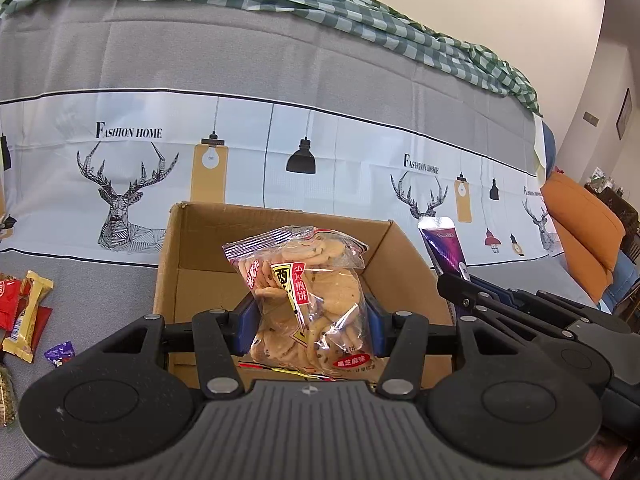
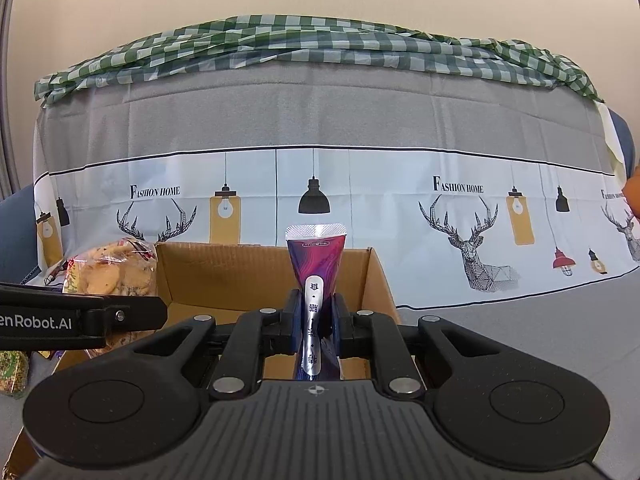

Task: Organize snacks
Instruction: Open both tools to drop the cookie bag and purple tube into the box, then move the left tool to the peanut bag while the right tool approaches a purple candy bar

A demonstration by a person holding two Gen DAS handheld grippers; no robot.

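Both snacks are held over the open cardboard box [image 1: 276,276], nothing yet dropped in. The cracker bag [image 1: 306,300], clear plastic packed with round speckled crackers, is clamped in the left gripper [image 1: 306,320]. The purple pouch [image 2: 316,280], slim with a silver strip, is pinched upright in the right gripper [image 2: 316,320]. Left of the box, loose sweets [image 1: 24,312] are left waiting on the sofa seat [image 1: 100,292].
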